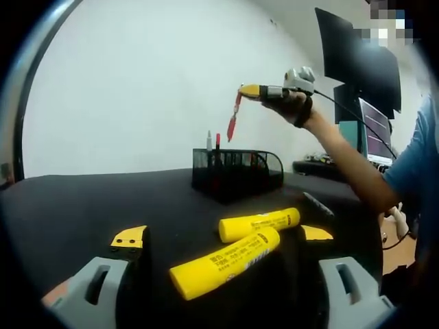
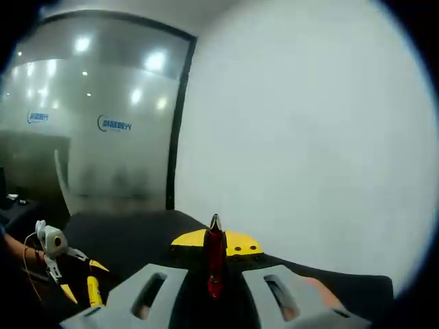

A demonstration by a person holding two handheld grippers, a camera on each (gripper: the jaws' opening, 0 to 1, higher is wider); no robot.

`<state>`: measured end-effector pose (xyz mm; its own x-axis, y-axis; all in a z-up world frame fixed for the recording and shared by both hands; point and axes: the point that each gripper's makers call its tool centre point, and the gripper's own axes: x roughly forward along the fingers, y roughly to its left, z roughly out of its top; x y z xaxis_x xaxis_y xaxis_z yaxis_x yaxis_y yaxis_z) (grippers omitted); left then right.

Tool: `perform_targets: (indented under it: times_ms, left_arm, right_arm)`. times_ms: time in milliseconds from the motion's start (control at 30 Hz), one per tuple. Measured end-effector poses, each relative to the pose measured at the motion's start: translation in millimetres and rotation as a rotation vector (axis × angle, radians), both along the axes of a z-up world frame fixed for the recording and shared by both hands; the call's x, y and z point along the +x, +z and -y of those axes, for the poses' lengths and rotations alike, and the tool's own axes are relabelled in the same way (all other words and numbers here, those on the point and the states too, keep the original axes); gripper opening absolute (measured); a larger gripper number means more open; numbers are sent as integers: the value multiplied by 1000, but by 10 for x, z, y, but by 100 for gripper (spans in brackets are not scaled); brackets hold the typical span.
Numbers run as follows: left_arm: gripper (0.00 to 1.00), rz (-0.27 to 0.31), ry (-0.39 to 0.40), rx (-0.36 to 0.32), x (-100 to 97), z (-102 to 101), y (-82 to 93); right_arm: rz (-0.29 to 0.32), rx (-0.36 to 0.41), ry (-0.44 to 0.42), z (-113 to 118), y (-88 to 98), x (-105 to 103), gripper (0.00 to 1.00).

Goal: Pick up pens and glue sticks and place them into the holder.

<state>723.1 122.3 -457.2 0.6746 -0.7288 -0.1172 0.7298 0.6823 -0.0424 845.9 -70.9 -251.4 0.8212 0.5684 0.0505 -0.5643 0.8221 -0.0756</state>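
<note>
Two yellow glue sticks lie on the black table, one (image 1: 259, 225) behind the other (image 1: 225, 264), between the wide-apart jaws of my left gripper (image 1: 223, 236), which is open and touches neither. Beyond them stands the black mesh holder (image 1: 236, 171) with a white pen (image 1: 209, 140) and a red pen (image 1: 218, 141) upright in it. High above the holder, my right gripper (image 1: 248, 90) is shut on a red pen (image 1: 233, 120) that hangs down at a tilt. In the right gripper view that red pen (image 2: 215, 264) sits between the closed yellow jaws of the right gripper (image 2: 216, 243).
A black pen (image 1: 319, 204) lies on the table right of the glue sticks. Dark monitors (image 1: 360, 62) stand at the far right behind the person's arm (image 1: 350, 161). The left gripper (image 2: 82, 279) and a glue stick (image 2: 92, 291) show small at lower left.
</note>
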Motion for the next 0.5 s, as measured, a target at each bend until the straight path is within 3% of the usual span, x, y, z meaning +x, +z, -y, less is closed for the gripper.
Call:
perform_targets:
  times_ms: [200,500]
  left_arm:
    - [84,0,1,-2,1,1,4]
    - [84,-1,2,0,4,1,-2]
  right_arm:
    - [-32,6,-12,16,-133,149,5]
    - [-88,-19,13,6,-311,217,5]
